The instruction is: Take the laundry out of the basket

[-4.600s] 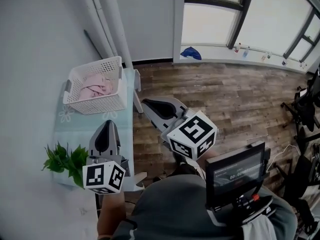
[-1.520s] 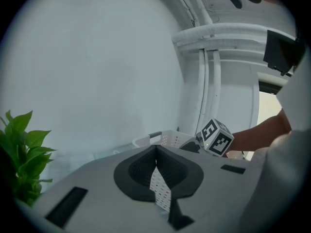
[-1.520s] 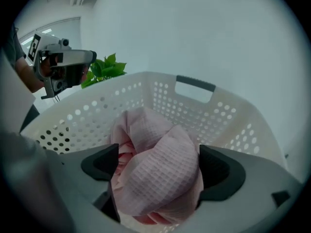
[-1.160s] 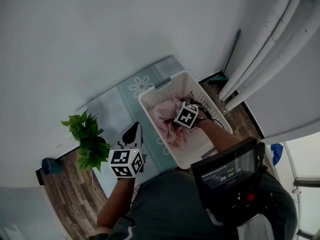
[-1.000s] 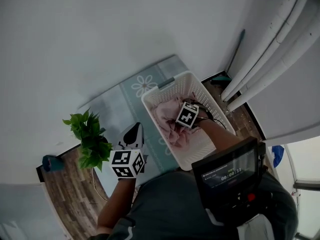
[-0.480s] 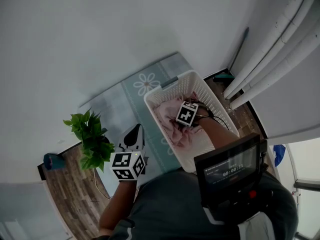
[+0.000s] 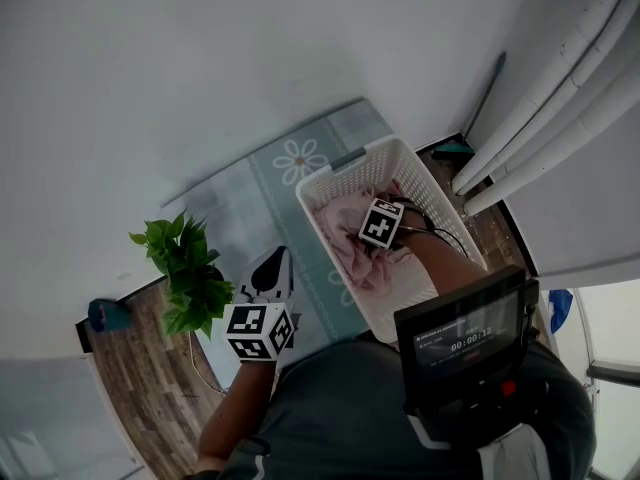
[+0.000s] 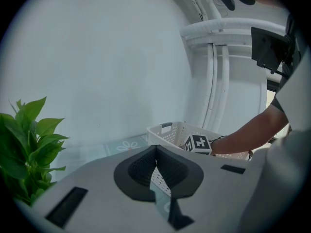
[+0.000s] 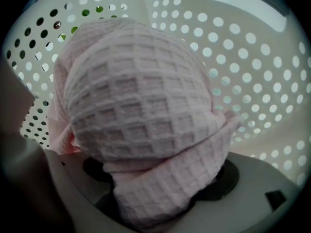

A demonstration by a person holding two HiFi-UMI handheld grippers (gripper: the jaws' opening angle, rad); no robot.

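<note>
Two grippers in play, but only one is doing any work. Nearest the person, lower left of centre in the head view, the left gripper hangs over the near end of the flowered mat, just beside the plant. Its jaws are pressed together with nothing between them.

Further out, around the middle of the frame, the right gripper is down inside the white basket. Its jaws are clamped on a fold of the pink waffle laundry, which bunches up and fills most of that gripper's view, with the holed basket wall behind it.

Compared with half a second ago, the marker cube sits a touch higher and further right in the basket. That looks like the start of a lift, though the cloth is still inside, so nothing is out yet.

Go back about four and a half seconds and it's a different scene. The person was standing off from the table with both grippers held close to the body, and the pink pile lay untouched in the basket at upper left.
</note>
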